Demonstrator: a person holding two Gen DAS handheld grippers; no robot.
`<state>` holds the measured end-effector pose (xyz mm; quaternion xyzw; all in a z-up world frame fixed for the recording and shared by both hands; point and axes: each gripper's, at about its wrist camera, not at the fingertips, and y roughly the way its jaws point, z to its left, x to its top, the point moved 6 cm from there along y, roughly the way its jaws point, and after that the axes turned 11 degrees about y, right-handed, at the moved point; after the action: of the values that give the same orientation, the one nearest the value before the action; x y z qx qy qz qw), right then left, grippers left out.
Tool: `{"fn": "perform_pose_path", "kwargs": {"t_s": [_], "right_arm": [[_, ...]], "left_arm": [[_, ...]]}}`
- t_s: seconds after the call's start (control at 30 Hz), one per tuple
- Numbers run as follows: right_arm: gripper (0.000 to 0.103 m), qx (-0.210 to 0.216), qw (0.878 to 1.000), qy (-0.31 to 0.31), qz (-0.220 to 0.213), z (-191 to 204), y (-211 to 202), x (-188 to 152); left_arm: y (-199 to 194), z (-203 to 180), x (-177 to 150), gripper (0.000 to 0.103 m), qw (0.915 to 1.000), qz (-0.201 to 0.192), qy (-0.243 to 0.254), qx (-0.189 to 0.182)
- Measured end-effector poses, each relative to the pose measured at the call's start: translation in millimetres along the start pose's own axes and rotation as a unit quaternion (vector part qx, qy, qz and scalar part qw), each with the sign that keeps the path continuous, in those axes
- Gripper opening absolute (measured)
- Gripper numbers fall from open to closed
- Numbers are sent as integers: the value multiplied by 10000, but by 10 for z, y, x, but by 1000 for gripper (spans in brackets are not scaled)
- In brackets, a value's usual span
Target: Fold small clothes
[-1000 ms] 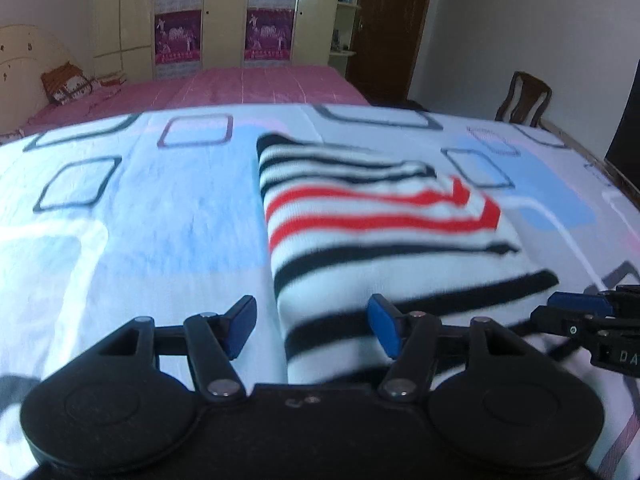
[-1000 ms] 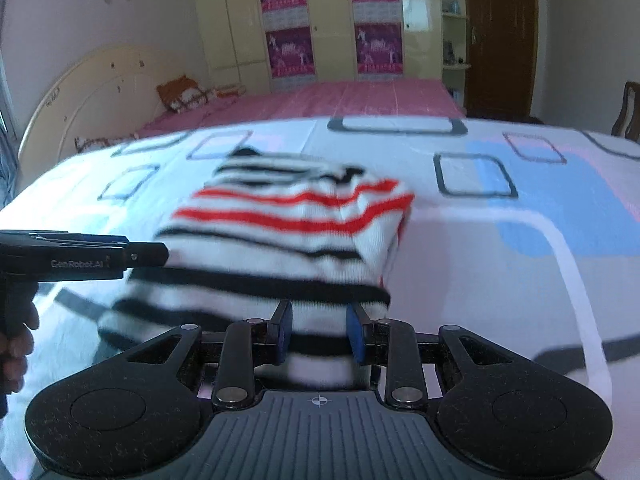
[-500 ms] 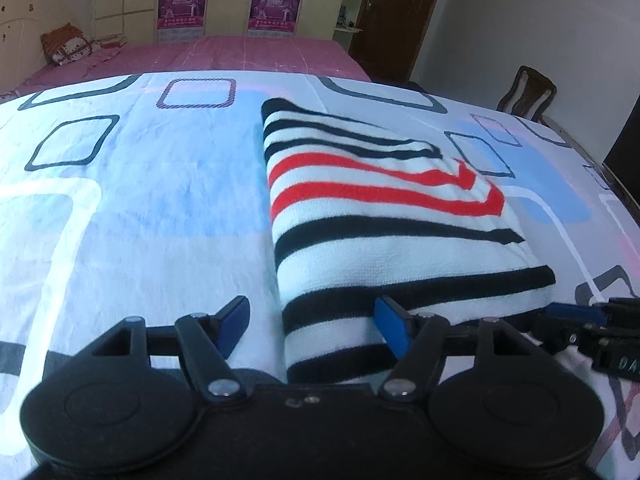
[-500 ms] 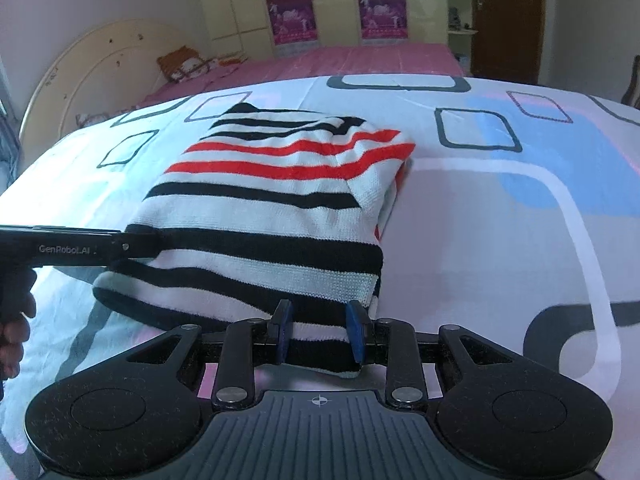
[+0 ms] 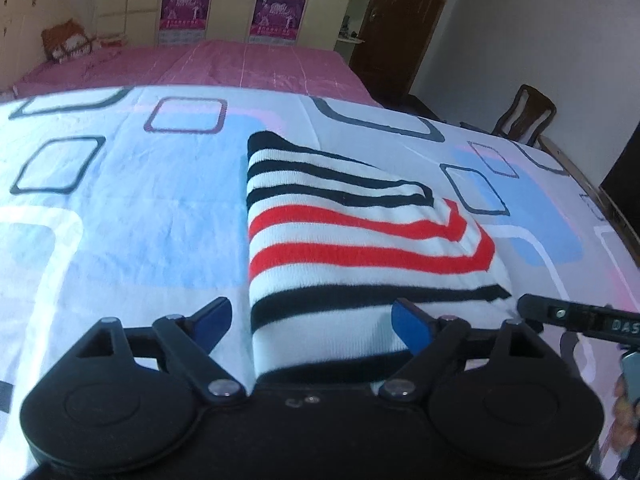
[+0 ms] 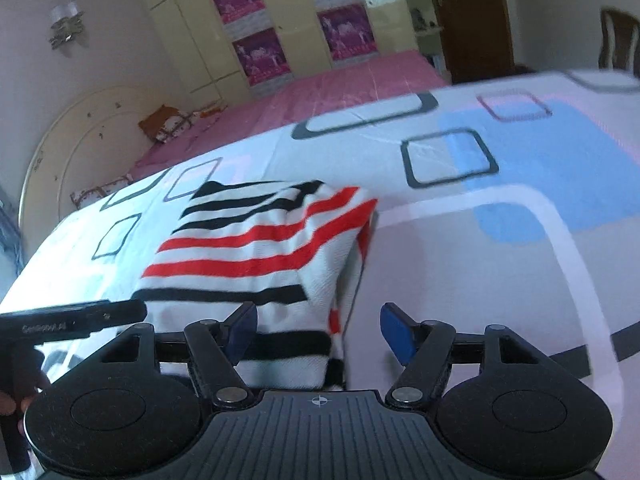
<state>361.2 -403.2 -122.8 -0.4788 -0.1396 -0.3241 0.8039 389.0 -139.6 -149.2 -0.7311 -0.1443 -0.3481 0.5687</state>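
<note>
A folded white garment with black and red stripes point(image 5: 352, 248) lies flat on the patterned bedsheet point(image 5: 120, 220). My left gripper point(image 5: 312, 324) hovers at its near left corner. Its jaws are opening, and the cloth lies between the blue pads without being pressed. In the right wrist view the same garment point(image 6: 256, 256) has its near right corner between the jaws of my right gripper point(image 6: 320, 332). These jaws are also opening, with the pads off the cloth. A finger of the other gripper shows side-on in each view: fingers point(image 5: 560, 312), fingers point(image 6: 80, 318).
A pink bed point(image 5: 200, 64) lies beyond the sheet, with a cushion point(image 5: 68, 40) at its head. Behind it stand wardrobes with purple posters point(image 5: 276, 12). A wooden chair point(image 5: 524, 116) and a dark door point(image 5: 404, 20) are at the right.
My right gripper has let go of the garment's near edge and its jaws have spread wide. The left jaws have widened too. Both grippers have drawn back a little and rolled.
</note>
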Motion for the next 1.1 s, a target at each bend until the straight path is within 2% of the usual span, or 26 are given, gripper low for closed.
{"fn": "perform_pose_path", "kwargs": {"t_s": [0.23, 0.5, 0.6, 0.63, 0.7, 0.83, 0.93, 0.97, 1.1], "right_arm": [[68, 201, 9981, 528, 232, -170, 330, 130], [67, 691, 9922, 914, 481, -199, 667, 167], [67, 790, 9909, 989, 464, -173, 701, 174], [60, 806, 9904, 1010, 494, -172, 706, 183], [55, 860, 9893, 1033, 564, -190, 692, 182], [50, 946, 9878, 1094, 584, -280, 706, 219], [37, 965, 9876, 1094, 577, -205, 628, 224], [36, 990, 9879, 1072, 533, -182, 588, 234], [34, 1124, 9868, 1087, 409, -118, 475, 248]], "left_arm": [[206, 33, 72, 88, 9997, 47, -249, -70], [458, 79, 64, 88, 9974, 138, -562, -438], [522, 137, 38, 82, 9939, 155, -867, -668], [520, 149, 36, 80, 9930, 148, -935, -703], [506, 142, 47, 77, 9930, 136, -922, -727], [477, 129, 66, 68, 9935, 87, -918, -669], [401, 105, 100, 54, 9950, 3, -863, -502], [366, 104, 116, 48, 9952, -33, -852, -472], [237, 107, 171, 42, 9952, -129, -820, -510]]}}
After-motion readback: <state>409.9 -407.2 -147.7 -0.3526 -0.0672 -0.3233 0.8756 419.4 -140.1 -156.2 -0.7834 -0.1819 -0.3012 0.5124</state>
